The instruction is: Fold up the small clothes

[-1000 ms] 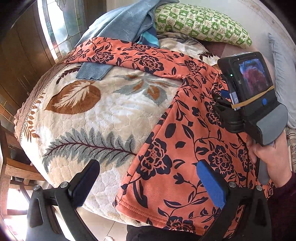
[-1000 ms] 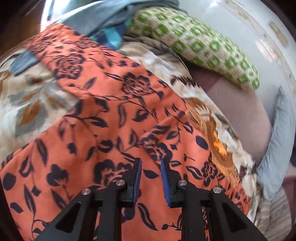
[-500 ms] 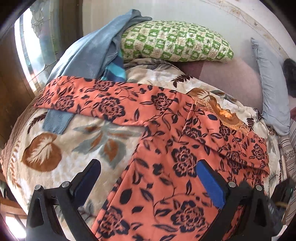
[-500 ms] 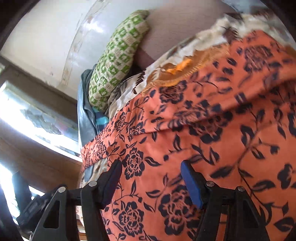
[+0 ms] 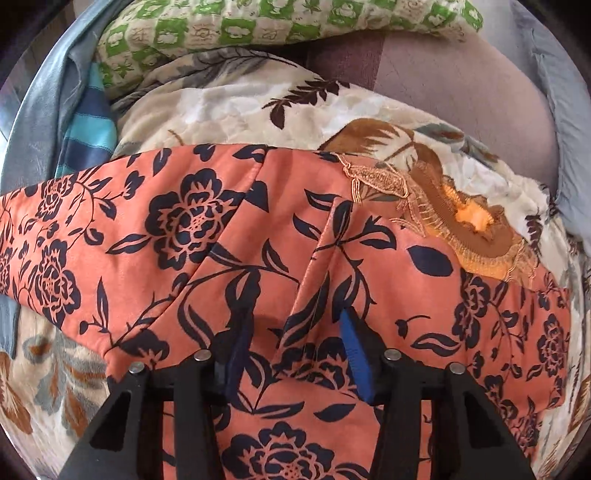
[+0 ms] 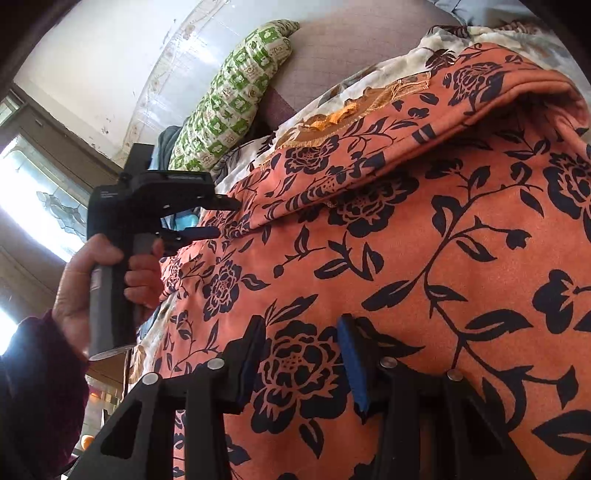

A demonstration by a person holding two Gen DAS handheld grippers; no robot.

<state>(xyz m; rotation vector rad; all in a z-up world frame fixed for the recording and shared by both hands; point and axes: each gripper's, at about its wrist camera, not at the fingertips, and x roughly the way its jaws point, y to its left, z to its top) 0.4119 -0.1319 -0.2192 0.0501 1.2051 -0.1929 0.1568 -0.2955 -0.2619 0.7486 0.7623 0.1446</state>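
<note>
Early going: the orange floral top [image 5: 207,236] lies spread on the blanket [image 5: 229,107], one sleeve folded over. Left gripper [image 5: 291,350] and right gripper [image 6: 303,354] both gape over cloth, gripping nothing.

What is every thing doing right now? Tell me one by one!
Orange flowered garment: spread on the bed, partly folded over itself.
Left gripper: open, fingers around a fabric ridge.
Right gripper: open, against the garment.
Green pillow: lying at the bed's head.
Leaf-print blanket: spread under the garment.
</note>
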